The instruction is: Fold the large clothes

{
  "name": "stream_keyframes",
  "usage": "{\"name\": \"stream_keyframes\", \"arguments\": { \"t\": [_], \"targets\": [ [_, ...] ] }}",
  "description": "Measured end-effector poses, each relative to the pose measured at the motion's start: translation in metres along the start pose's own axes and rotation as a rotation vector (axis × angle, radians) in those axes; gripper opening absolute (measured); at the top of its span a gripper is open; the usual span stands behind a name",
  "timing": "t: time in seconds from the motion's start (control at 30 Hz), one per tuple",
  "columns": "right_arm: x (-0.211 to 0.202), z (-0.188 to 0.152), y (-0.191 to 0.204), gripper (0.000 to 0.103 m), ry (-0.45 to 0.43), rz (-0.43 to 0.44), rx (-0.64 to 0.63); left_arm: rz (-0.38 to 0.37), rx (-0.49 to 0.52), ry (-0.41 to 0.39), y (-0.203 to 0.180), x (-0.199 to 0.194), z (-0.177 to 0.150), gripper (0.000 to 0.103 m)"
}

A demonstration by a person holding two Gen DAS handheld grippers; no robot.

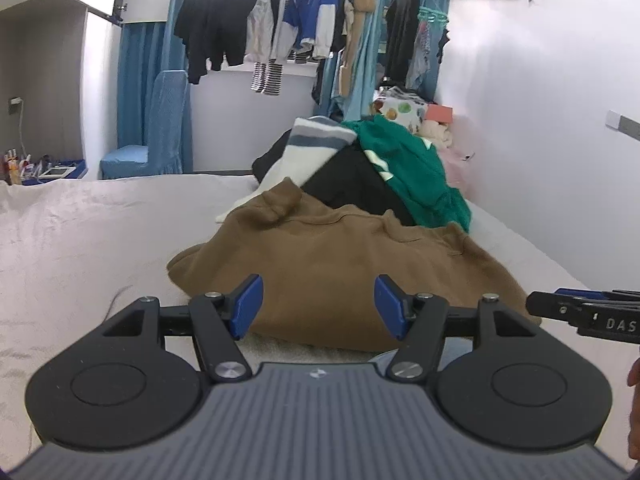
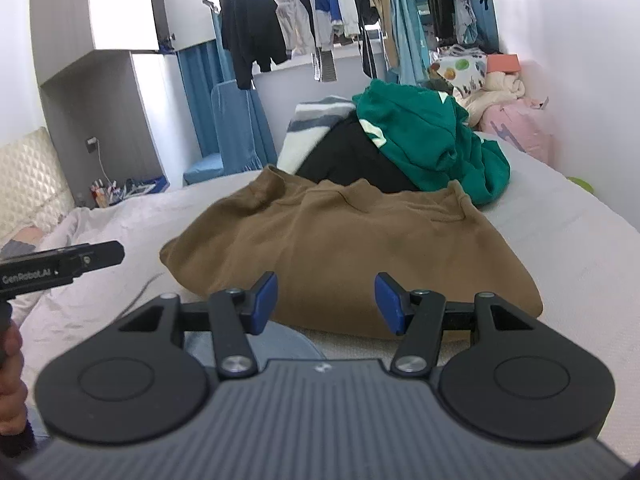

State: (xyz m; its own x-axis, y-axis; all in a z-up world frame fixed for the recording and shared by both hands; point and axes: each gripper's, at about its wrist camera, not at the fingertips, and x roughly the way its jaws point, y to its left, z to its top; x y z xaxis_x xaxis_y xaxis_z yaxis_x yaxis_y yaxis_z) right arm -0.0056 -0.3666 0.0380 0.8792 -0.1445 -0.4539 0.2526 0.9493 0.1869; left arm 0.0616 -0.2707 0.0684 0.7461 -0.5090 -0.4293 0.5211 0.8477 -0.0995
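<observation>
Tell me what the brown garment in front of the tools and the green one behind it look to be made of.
Brown sweatshirt: looks like thick cotton-type fleece or jersey, matte; it lies in soft rounded folds with a ribbed-looking collar. Green hoodie: seems a similar heavy knit, matte, bunching in bulky folds, with pale printed or stitched markings. The exact fibre cannot be told from these views.

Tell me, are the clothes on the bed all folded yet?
Not yet. Nothing looks neatly folded. The brown sweatshirt lies rumpled on the bed, nearest both grippers. The left gripper and right gripper are open and empty, just in front of its near edge. Behind it, the green hoodie, a black garment and a striped one sit in a heap.
</observation>
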Motion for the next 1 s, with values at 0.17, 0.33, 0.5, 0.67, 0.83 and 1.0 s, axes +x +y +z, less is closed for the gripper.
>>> {"name": "stream_keyframes", "arguments": {
  "t": [0.17,0.33,0.5,0.67,0.83,1.0],
  "targets": [
    [0.000,-0.004,0.001,0.058,0.011,0.004,0.000,0.015,0.001,0.003,0.003,0.001,-0.005,0.067],
    [-0.001,-0.002,0.002,0.058,0.007,0.005,-0.001,0.013,-0.005,-0.001,0.002,0.000,-0.006,0.068],
    [-0.002,-0.001,0.003,0.058,0.007,0.008,-0.002,0.017,-0.019,-0.003,0.004,0.000,-0.007,0.070],
    [-0.002,-0.002,0.004,0.058,0.013,0.003,-0.005,0.014,-0.043,0.001,0.009,0.000,-0.007,0.078],
    [0.001,0.001,0.003,0.057,0.019,0.011,-0.012,0.016,-0.052,-0.001,0.016,-0.001,-0.004,0.095],
    [0.002,0.002,0.004,0.057,0.010,-0.002,-0.018,0.021,-0.065,0.007,0.019,0.000,-0.003,0.102]
  ]
}}
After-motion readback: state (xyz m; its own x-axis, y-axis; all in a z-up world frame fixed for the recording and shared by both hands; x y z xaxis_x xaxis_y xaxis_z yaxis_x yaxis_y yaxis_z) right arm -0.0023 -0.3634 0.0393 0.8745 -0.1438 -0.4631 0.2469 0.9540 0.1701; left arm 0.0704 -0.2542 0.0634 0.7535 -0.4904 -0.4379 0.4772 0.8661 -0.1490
